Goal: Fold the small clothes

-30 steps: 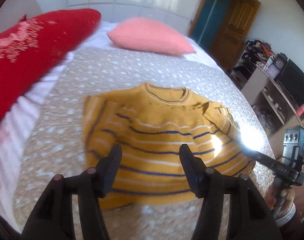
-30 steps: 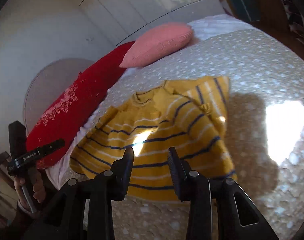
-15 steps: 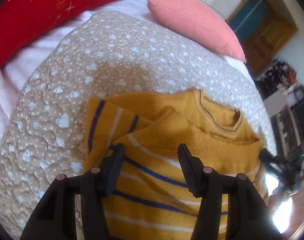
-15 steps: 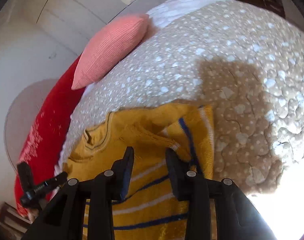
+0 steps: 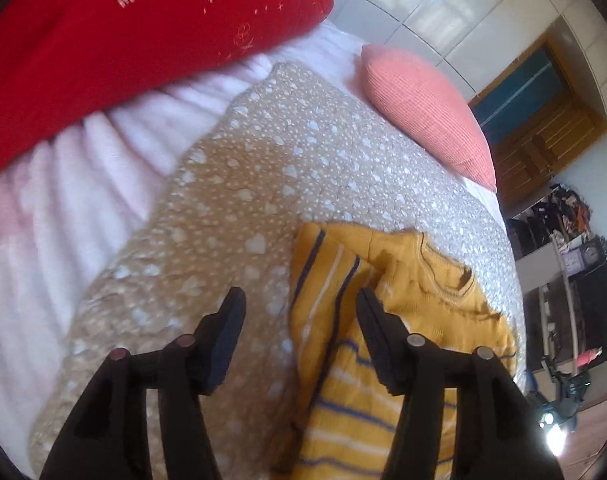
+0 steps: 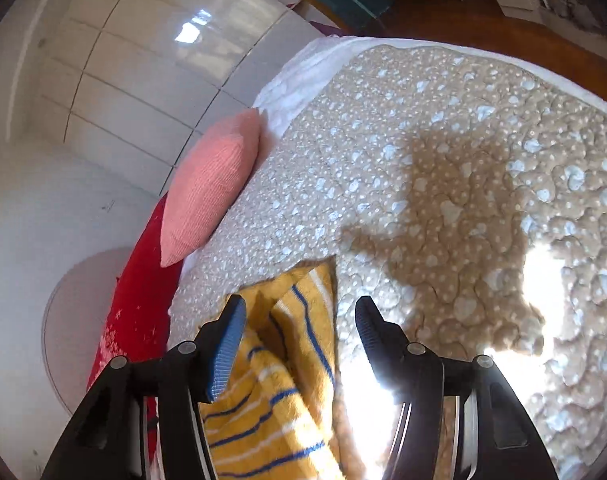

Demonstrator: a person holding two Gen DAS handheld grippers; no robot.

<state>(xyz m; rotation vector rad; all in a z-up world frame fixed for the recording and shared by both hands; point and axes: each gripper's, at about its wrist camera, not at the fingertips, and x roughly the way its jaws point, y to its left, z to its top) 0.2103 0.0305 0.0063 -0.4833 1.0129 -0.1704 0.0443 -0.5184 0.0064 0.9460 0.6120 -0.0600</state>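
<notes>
Bed: your work surface is the bed [image 5: 231,200], spread with a beige quilted cover [image 6: 443,184] dotted with pale hearts. It is puckered and soft, so the knit should stay put when pressed on it rather than slide.

Red cushion: big plush red cushion [image 5: 115,40] with white and gold stitching up at 11 o'clock in the left view, parked at the head of the bed, well apart from the folding spot.

Pink pillow: ribbed coral pillow [image 5: 427,116] at 1 o'clock, also well apart.

Sweater: there's your garment, the mustard knit sweater [image 5: 383,340] with navy and white stripes, lying on the cover at 4 to 5 o'clock in the left view. The ribbed neckband points toward 2 o'clock. A striped sleeve panel lies doubled over the body on each side, which reads as the side folds laid in so the piece narrows.

Left tongs: your left tongs [image 5: 299,332] are spread wide and hold nothing. They straddle the sweater's left edge, one finger over bare quilt, one over stripes.

Right tongs: your right tongs [image 6: 299,332] are also apart and empty, bracketing the folded striped flap [image 6: 303,320] at its outer edge.

Next: likely the bottom-to-top fold; that's my guess.
</notes>
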